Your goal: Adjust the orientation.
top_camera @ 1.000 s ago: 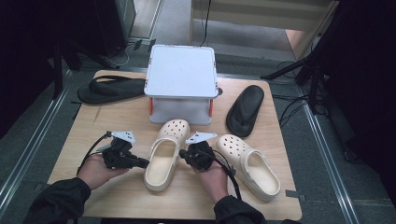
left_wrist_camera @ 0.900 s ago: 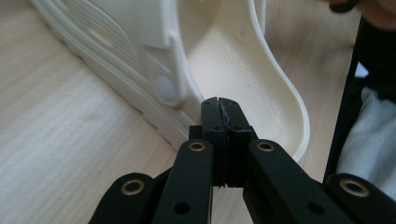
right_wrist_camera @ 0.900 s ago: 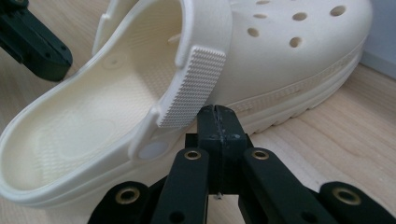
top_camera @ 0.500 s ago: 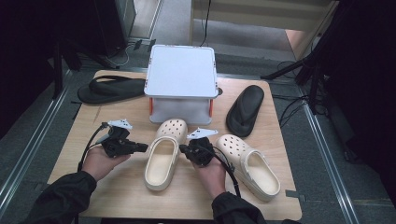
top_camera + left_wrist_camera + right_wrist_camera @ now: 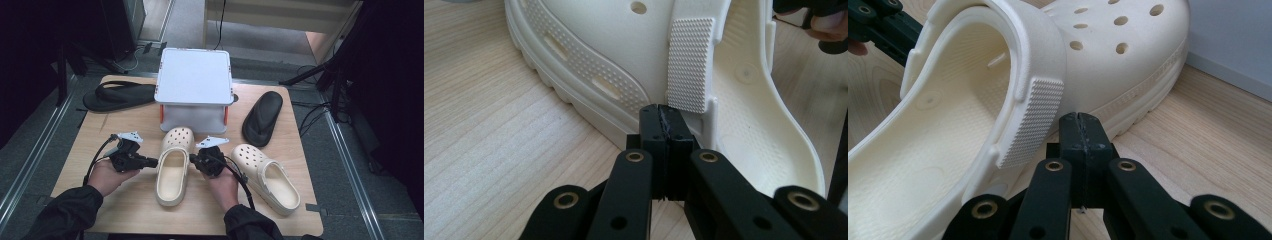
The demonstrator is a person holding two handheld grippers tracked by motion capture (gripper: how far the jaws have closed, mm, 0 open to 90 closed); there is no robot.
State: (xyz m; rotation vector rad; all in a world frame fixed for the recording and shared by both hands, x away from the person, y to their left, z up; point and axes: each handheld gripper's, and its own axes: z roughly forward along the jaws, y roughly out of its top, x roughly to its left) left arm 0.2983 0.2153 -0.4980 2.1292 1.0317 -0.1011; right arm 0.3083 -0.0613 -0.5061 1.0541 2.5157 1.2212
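The setting is a lab-type recording station. Indicators: a bare wooden table [image 5: 125, 125] on grey carpet tile flooring, metal rails [image 5: 30, 165] running along both sides, loose cables [image 5: 310, 117] and black stand legs [image 5: 305, 77] on the floor, dark equipment around the perimeter.

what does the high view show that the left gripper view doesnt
High view alone: the white square-lidded plastic box, two black foam sandals, a second cream clog at the right, and both sleeved forearms.

Left gripper view alone: the cream perforated foam clog's dotted strap end close up, with the left hand-held gripper shut, its tips at the clog's side.

Shared: that middle clog, the light wooden tabletop, and the right hand-held gripper beyond the clog.
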